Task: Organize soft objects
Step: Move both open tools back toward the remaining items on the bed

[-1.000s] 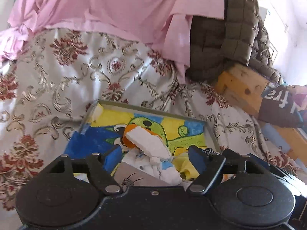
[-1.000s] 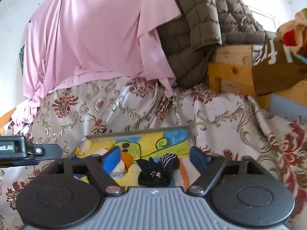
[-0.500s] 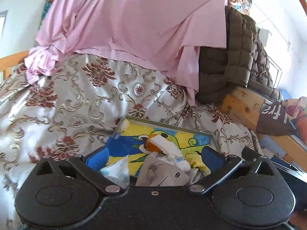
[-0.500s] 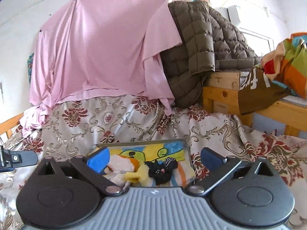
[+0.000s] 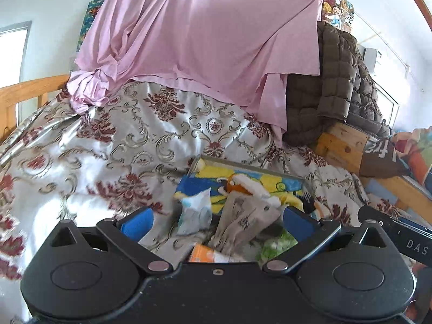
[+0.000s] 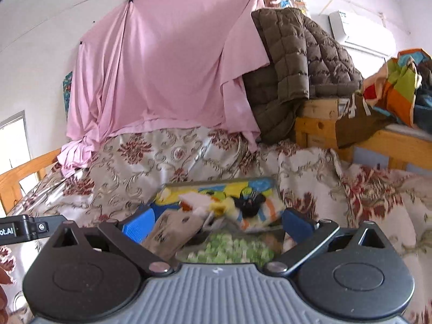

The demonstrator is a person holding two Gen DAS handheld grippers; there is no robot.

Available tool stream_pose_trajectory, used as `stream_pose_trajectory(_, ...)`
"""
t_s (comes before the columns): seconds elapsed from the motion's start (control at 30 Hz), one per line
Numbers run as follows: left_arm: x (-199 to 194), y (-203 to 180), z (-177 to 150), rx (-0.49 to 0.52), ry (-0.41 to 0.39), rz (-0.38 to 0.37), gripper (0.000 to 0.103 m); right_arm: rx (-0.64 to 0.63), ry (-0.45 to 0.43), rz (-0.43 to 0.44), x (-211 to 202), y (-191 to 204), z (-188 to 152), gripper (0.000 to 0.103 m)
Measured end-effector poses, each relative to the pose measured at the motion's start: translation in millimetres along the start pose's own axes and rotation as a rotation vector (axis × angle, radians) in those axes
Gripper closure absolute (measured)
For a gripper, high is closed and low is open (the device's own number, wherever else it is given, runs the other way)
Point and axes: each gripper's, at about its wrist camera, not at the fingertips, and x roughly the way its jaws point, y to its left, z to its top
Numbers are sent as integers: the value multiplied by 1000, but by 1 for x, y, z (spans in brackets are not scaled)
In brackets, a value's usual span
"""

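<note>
A shallow tray with a bright cartoon picture (image 5: 243, 164) (image 6: 213, 183) lies on the flowered bedspread. Several soft pieces are piled in and in front of it: an orange and white piece (image 5: 243, 184), a white and blue sock (image 5: 195, 213), a grey printed cloth (image 5: 248, 217) (image 6: 172, 232), a black sock (image 6: 247, 203), a yellow piece (image 6: 224, 205) and a green fuzzy cloth (image 6: 229, 249). My left gripper (image 5: 218, 222) is open, set back from the pile and gripping nothing. My right gripper (image 6: 218, 222) is open too, with nothing gripped.
A pink sheet (image 5: 205, 40) hangs behind the bed, and a brown quilted jacket (image 6: 299, 62) is draped over a wooden frame (image 6: 318, 124) on the right. Colourful bedding (image 6: 397, 89) lies on the far right. A wooden bed rail (image 5: 29, 91) stands at the left.
Both grippers have drawn back from the tray and their jaws have widened. The tray looks smaller, and the grey and green cloths now show in front of it.
</note>
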Motion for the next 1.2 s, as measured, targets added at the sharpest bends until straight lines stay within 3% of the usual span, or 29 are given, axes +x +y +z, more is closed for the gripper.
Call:
stream_pose_trajectory(0.3,-33,15,-31,48,29,8,1,4,83,-13,-30,8,-25,0)
stream_pose_trajectory(0.53,-35,21,-57,133,135,77,1,37,184,-20,-37,12,-42,0)
stream_pose_trajectory(0.7,-34,24,-62,126,178,57,1,40,242,-19,-39,17,-51,0)
stream_pose_trajectory(1.2,-31,44,-56,9,235,153,1,53,314,2,-37,33,-52,0)
